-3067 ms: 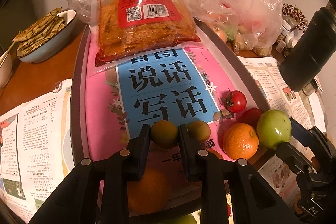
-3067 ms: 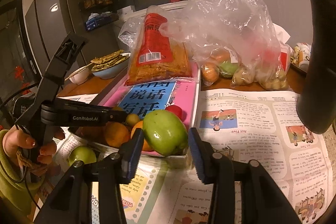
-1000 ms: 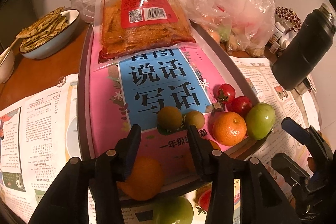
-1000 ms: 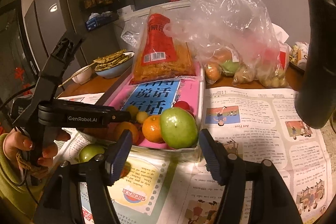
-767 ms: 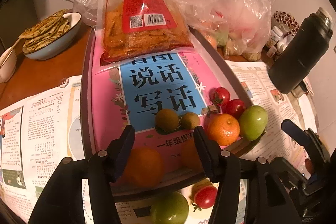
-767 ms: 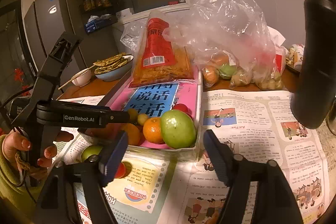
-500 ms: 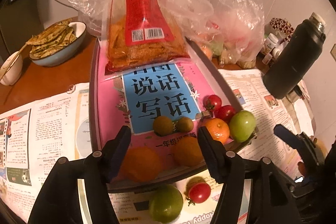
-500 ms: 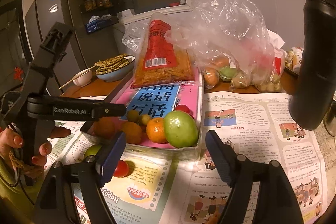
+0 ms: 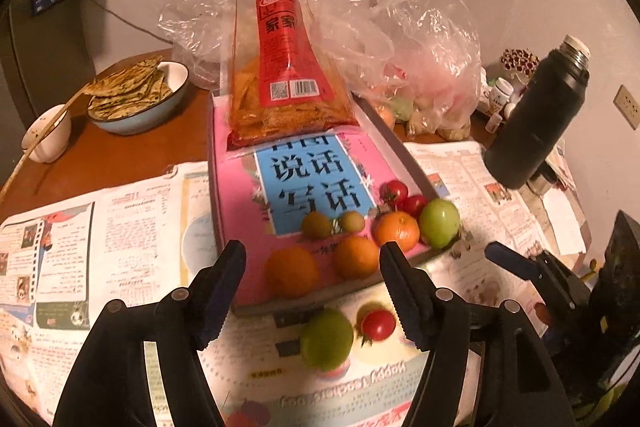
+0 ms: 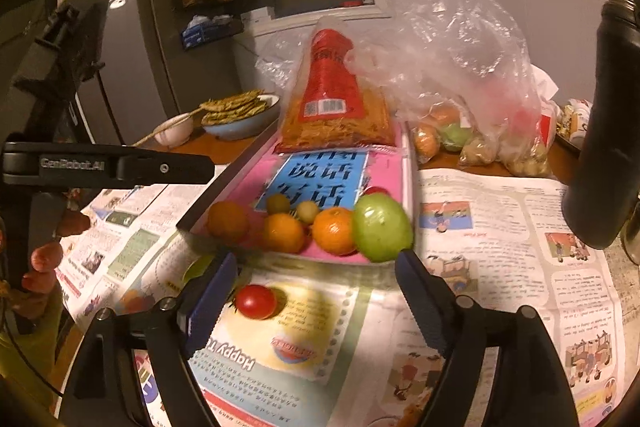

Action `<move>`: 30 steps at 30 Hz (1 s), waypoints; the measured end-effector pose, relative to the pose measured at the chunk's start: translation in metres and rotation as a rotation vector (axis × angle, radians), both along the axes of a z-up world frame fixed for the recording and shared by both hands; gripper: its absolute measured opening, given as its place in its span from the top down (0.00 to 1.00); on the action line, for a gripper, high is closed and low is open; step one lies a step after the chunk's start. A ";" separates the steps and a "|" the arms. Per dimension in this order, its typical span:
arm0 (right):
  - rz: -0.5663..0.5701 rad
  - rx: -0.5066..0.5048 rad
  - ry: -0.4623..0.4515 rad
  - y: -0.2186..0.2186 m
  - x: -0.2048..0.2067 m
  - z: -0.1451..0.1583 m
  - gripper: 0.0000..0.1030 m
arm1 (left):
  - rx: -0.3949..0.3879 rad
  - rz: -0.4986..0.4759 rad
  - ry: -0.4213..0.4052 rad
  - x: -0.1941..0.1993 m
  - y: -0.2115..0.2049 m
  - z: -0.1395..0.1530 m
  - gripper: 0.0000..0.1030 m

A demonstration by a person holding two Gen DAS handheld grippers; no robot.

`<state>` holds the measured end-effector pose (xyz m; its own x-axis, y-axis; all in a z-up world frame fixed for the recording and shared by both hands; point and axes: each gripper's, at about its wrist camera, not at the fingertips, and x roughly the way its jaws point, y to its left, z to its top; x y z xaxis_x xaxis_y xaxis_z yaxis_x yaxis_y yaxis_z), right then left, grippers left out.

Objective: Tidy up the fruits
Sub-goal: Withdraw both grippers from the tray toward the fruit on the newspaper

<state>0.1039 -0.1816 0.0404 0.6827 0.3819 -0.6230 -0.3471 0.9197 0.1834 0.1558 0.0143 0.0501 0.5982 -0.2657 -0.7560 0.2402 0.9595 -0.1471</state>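
A tray (image 9: 400, 147) lined with a pink and blue book holds several fruits at its near end: oranges (image 9: 292, 277), two small kiwis (image 9: 317, 225), tomatoes (image 9: 394, 191) and a green apple (image 9: 439, 223), which also shows in the right wrist view (image 10: 380, 229). On the newspaper in front of the tray lie a green apple (image 9: 326, 339) and a red tomato (image 9: 378, 324), the tomato also in the right wrist view (image 10: 256, 301). My left gripper (image 9: 312, 279) is open and empty, above the tray's near edge. My right gripper (image 10: 316, 291) is open and empty, just in front of the tray.
A red snack bag (image 9: 280, 75) lies on the tray's far end. Plastic bags with produce (image 9: 420, 67) stand behind it. A black flask (image 9: 536, 115) is at right. A bowl of flatbread (image 9: 136, 95) and a small white bowl (image 9: 44, 131) are at left.
My left gripper let go of the kiwi on the tray, opened wide and drew back and up. My right gripper also opened wider and drew back from the green apple in the tray.
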 end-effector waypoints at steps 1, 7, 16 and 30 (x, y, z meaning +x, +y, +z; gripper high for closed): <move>0.006 -0.004 0.004 0.002 0.000 -0.001 0.21 | 0.006 -0.003 -0.001 -0.005 0.001 -0.001 0.31; 0.048 -0.036 0.029 0.019 -0.006 -0.011 0.21 | 0.027 -0.016 0.014 -0.021 0.005 -0.008 0.31; 0.063 -0.048 0.044 0.026 -0.014 -0.016 0.21 | 0.045 -0.021 0.032 -0.041 0.011 -0.018 0.31; 0.067 -0.085 0.105 0.039 -0.005 -0.039 0.21 | 0.066 -0.054 0.085 -0.044 0.003 -0.041 0.31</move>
<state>0.0993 -0.1430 0.0012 0.5871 0.3672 -0.7215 -0.3908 0.9090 0.1447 0.1118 0.0169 0.0087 0.5176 -0.2442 -0.8200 0.2815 0.9537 -0.1063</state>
